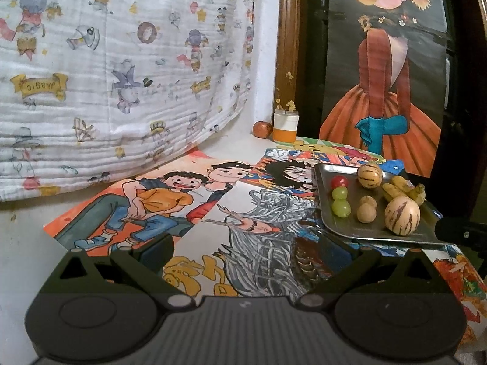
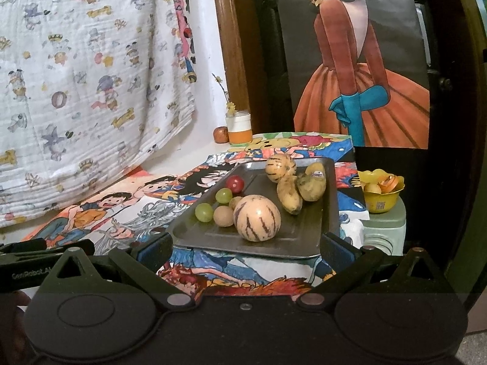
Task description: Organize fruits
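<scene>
- Left wrist view: my left gripper (image 1: 245, 251) hangs over the cartoon posters (image 1: 170, 206), jaws spread wide with nothing between them.
- The metal tray (image 1: 341, 222) sits off to my right on the posters; its near corner is partly covered by a dark shape I can't identify.
- On it: a red cherry tomato (image 1: 339, 181), two green grapes (image 1: 340, 201) below it, two small brown fruits touching each other, two striped melons (image 1: 401, 216), and bananas (image 1: 401, 188) half hidden behind the nearer melon.
- Far back, a reddish fruit (image 1: 262, 128) sits beside an orange-and-white jar (image 1: 285, 126).
- Right wrist view: my right gripper (image 2: 245, 249) is open too, empty, just short of the tray (image 2: 304, 243).
- The near melon (image 2: 256, 217) hides part of one brown fruit (image 2: 223, 216).
- A yellow bowl (image 2: 382, 196) stands off the tray to the right; its contents are too small to name.
</scene>
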The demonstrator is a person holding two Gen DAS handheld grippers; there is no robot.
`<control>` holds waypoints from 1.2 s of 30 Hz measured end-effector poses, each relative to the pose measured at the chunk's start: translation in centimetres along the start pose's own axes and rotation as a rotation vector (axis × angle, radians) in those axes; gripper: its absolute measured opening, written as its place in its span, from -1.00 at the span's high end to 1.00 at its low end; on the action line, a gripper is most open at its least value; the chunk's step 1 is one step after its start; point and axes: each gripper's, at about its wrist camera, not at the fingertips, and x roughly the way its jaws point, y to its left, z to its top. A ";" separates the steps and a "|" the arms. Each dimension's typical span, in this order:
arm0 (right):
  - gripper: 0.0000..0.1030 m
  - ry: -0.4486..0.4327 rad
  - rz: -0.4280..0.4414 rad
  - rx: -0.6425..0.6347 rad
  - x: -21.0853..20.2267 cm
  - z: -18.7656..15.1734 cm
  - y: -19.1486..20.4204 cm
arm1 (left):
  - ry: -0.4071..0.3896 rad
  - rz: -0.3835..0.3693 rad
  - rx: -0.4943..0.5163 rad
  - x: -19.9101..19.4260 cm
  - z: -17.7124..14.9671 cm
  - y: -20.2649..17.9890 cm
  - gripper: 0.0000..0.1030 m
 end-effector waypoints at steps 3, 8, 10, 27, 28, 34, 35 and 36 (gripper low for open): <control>-0.99 0.006 0.002 0.002 0.0 -0.1 0.0 | 0.002 0.000 0.005 -0.1 -0.1 0.0 -0.99; -0.99 0.015 0.008 0.002 0.0 -0.3 0.1 | 0.000 0.009 0.004 -0.2 -0.2 0.0 -0.99; -0.99 0.017 0.008 0.002 0.0 -0.3 0.2 | -0.001 0.012 0.002 -0.2 -0.2 0.0 -0.99; -0.99 0.017 0.009 0.004 0.0 -0.4 0.2 | -0.003 0.017 0.000 -0.4 -0.3 0.1 -0.99; -0.99 0.017 0.009 0.004 0.0 -0.4 0.2 | -0.003 0.017 -0.001 -0.4 -0.3 0.1 -0.99; -0.99 0.017 0.009 0.004 0.0 -0.4 0.2 | -0.003 0.017 0.000 -0.4 -0.3 0.1 -0.99; -0.99 0.016 0.008 0.004 0.0 -0.4 0.2 | -0.003 0.016 0.000 -0.4 -0.3 0.1 -0.99; -0.99 0.016 0.008 0.004 0.0 -0.4 0.2 | -0.002 0.016 0.000 -0.4 -0.3 0.1 -0.99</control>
